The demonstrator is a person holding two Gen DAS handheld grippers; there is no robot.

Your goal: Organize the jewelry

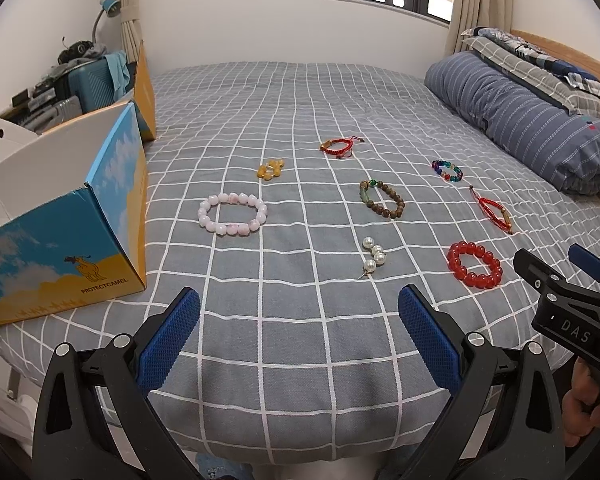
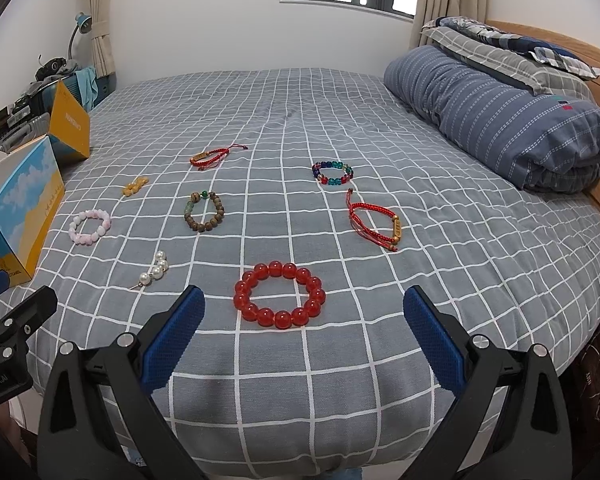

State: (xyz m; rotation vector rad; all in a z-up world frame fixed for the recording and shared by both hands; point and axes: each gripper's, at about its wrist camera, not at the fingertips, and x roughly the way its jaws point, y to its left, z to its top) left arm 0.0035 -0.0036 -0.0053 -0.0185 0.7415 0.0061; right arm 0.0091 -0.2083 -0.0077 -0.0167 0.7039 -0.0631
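Several pieces of jewelry lie spread on a grey checked bedspread [image 1: 300,340]. A red bead bracelet [image 2: 279,295] lies just ahead of my open, empty right gripper [image 2: 302,312]; it also shows in the left wrist view [image 1: 475,264]. A pearl piece [image 1: 372,259], a pink bead bracelet [image 1: 233,213], a brown bead bracelet [image 1: 381,199], a yellow piece [image 1: 270,169], two red cord bracelets [image 1: 341,146] [image 2: 374,221] and a multicoloured bead bracelet [image 2: 332,172] lie farther out. My left gripper [image 1: 299,312] is open and empty near the bed's front edge.
An open blue and yellow cardboard box [image 1: 60,236] stands on the bed at the left. A rolled blue striped duvet [image 1: 528,120] and pillows [image 2: 508,48] lie at the right by the wooden headboard. Suitcases and clutter [image 1: 80,76] stand beyond the box.
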